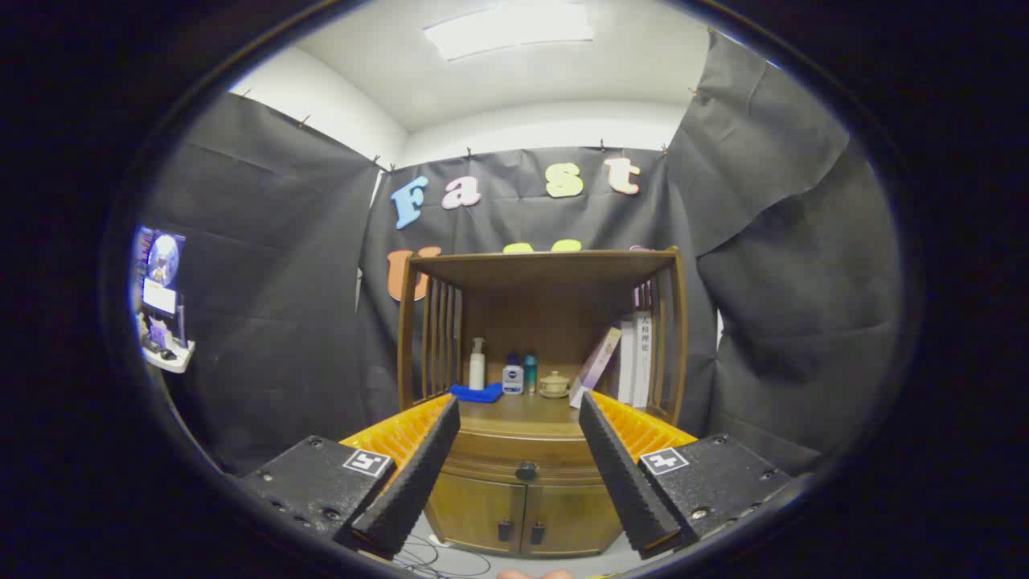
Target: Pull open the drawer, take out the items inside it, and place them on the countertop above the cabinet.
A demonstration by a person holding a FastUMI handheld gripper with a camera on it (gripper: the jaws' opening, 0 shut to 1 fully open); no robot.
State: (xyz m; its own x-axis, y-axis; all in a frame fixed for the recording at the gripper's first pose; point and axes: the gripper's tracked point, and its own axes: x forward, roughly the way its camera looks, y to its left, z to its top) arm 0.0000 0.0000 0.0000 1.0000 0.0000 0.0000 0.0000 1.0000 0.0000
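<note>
Gripper [518, 418] is hanging wide open, well short of the shut drawer [522, 457]. Operator should be centring fingers on the knob [526, 470], then pulling straight.

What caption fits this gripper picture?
Open gripper faces the wooden cabinet, its drawer shut.
</note>
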